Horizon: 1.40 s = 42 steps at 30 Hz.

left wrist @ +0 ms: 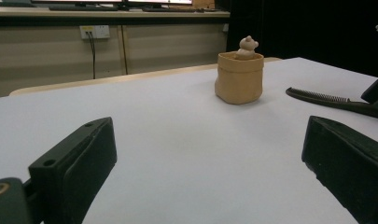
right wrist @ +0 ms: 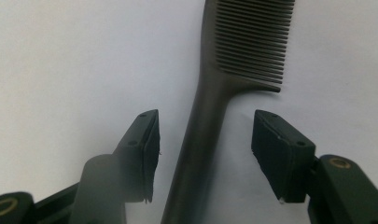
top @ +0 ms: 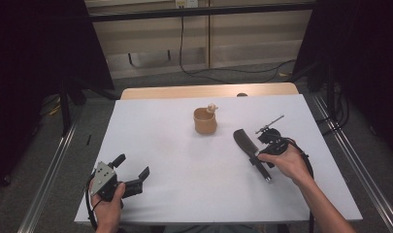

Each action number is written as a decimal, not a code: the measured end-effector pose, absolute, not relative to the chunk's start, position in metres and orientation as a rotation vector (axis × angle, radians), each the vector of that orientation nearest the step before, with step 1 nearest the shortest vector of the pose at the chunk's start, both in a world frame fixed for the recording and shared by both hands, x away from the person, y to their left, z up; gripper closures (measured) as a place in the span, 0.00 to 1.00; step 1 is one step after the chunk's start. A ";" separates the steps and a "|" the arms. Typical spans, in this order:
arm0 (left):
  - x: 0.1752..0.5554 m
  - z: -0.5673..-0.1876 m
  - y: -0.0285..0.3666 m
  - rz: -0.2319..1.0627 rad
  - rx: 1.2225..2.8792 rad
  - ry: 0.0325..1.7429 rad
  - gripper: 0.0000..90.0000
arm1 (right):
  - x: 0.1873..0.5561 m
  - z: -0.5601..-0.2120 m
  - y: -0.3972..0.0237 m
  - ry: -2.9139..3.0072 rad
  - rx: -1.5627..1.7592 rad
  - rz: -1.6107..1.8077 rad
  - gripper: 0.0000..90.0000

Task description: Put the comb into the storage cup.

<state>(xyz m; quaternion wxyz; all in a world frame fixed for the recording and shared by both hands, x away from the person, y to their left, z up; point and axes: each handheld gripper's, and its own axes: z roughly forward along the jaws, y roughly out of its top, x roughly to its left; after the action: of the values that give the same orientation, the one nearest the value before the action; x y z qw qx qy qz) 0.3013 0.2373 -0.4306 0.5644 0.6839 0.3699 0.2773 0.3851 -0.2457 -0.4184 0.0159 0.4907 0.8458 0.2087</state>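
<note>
A black comb [top: 247,143] lies flat on the white table sheet [top: 184,165], right of centre, teeth end away from me. In the right gripper view its handle [right wrist: 196,154] runs between the two jaws of my right gripper [right wrist: 205,126]; a gap shows on each side and neither pad touches it. From above, my right gripper [top: 258,158] sits over the handle, held in a hand. My left gripper [top: 132,166] rests open at the near left of the sheet with nothing between its jaws [left wrist: 207,158].
A tan cup [top: 205,121] with a small bear figure [top: 212,108] on its rim stands at the far middle of the sheet; the left gripper view has it ahead [left wrist: 239,77], with the comb [left wrist: 326,100] to its right. Dark curtains flank the table.
</note>
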 end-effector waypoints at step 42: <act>0.303 -0.432 0.235 0.646 1.627 0.865 0.04 | 0.391 -0.424 -0.232 2.604 1.591 0.450 0.81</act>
<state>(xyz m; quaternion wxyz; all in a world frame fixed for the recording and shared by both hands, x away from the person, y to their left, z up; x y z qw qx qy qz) 0.3030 0.2350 -0.4320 0.5599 0.6904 0.3670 0.2742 0.3910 -0.2324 -0.4240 0.0285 0.5157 0.8438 0.1458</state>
